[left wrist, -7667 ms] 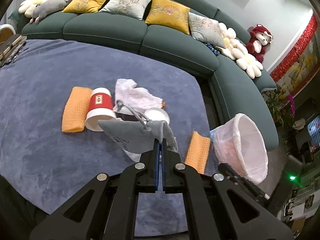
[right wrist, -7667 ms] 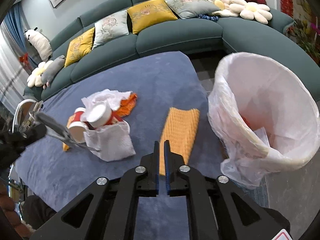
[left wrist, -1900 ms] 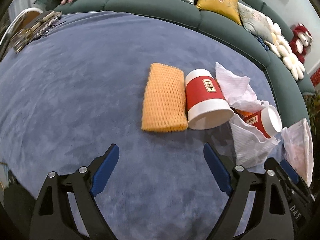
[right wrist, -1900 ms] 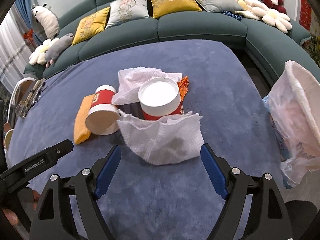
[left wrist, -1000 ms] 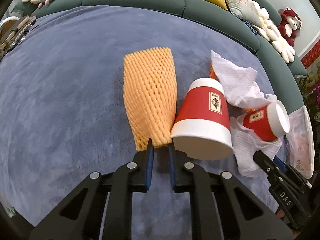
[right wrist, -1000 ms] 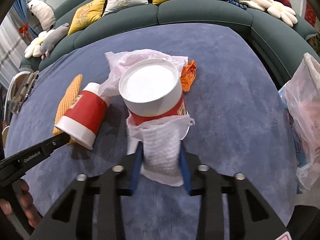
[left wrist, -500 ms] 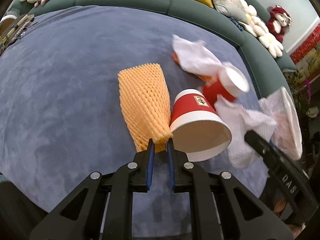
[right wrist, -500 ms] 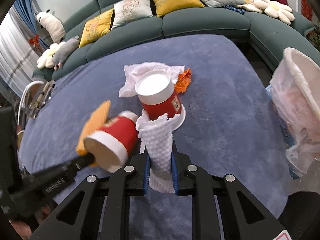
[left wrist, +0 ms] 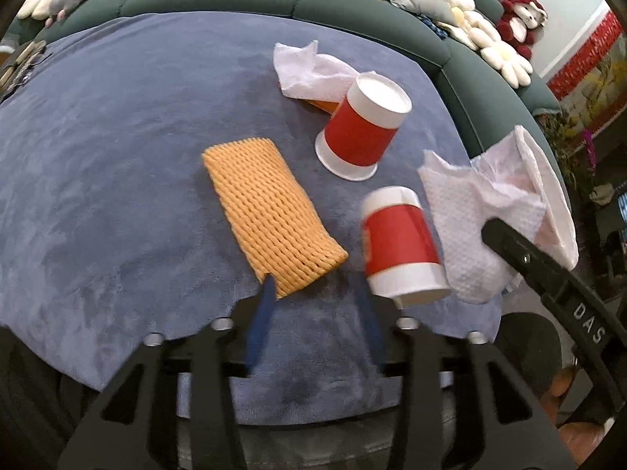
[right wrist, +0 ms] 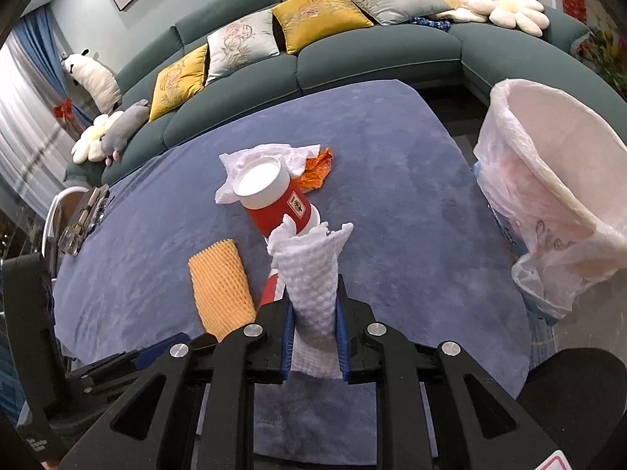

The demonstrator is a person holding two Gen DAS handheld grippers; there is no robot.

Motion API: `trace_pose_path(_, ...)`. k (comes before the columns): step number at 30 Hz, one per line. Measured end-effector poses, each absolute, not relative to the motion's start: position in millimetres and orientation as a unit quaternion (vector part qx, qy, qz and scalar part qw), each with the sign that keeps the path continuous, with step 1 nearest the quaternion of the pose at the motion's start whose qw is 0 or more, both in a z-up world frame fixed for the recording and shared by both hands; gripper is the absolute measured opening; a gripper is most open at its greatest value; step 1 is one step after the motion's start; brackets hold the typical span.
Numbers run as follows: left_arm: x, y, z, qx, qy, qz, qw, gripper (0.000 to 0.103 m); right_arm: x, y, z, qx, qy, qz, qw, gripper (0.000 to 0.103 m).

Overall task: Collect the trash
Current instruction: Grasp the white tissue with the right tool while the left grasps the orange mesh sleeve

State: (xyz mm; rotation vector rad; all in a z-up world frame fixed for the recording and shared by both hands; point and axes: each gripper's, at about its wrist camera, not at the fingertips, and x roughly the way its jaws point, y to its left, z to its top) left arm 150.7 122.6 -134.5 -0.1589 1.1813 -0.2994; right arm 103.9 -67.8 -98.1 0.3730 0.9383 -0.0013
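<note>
My left gripper is open; the orange foam net lies flat on the blue table cover just ahead of its left finger. A red paper cup lies on its side, blurred, right of the net. A second red cup stands upside down further back, by a crumpled white tissue. My right gripper is shut on a white paper towel, held above the table; the towel also shows in the left wrist view. The lined trash bin stands at the right.
An orange wrapper lies behind the upside-down cup. A green curved sofa with cushions rings the table. Metal items lie at the table's far left edge.
My left gripper has opened and let go of the foam net, which now lies flat. The nearer red cup has rolled to the right. My right gripper has lifted the paper towel.
</note>
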Motion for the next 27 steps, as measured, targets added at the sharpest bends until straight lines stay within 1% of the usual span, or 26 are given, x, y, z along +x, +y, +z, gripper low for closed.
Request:
trace_pose_path(1,150,123,-134,-0.075,0.554,-0.137,0.818,0.049,103,-68,-98,0.179,0.449,0.0,0.875,0.017)
trace_pose_path(3,153,124,-135,-0.073,0.554,-0.124,0.82,0.056,102,-69,-98,0.18,0.448,0.002,0.876,0.017)
trace_pose_path(6,159,122,-142,-0.076,0.562,-0.109,0.817,0.06,102,-69,-97,0.184,0.444,0.003,0.877,0.017)
trace_pose_path(14,179,105,-174,-0.074,0.595,-0.083,0.796,0.06,100,-79,-97,0.193,0.441,-0.003,0.877,0.017)
trace_pose_path(16,182,101,-179,-0.074,0.6,-0.081,0.792,0.055,100,-81,-98,0.194,0.442,-0.005,0.876,0.017)
trace_pose_path(17,182,99,-180,-0.071,0.6,-0.082,0.792,0.05,99,-82,-99,0.194,0.443,-0.006,0.875,0.017)
trace_pose_path(18,182,97,-181,-0.064,0.601,-0.082,0.793,0.044,99,-83,-99,0.194,0.444,-0.006,0.875,0.017)
trace_pose_path(19,181,94,-181,-0.058,0.6,-0.083,0.794,0.04,99,-83,-100,0.195,0.444,-0.006,0.874,0.017)
trace_pose_path(21,180,92,-180,-0.05,0.597,-0.084,0.796,0.028,100,-84,-102,0.197,0.445,-0.007,0.873,0.017)
trace_pose_path(22,180,93,-179,-0.046,0.596,-0.084,0.797,0.026,100,-84,-102,0.198,0.446,-0.007,0.873,0.017)
trace_pose_path(24,178,94,-176,-0.044,0.591,-0.084,0.801,0.012,100,-84,-102,0.198,0.446,-0.006,0.873,0.017)
trace_pose_path(27,177,96,-169,-0.045,0.583,-0.086,0.807,0.011,99,-82,-101,0.197,0.444,-0.004,0.874,0.017)
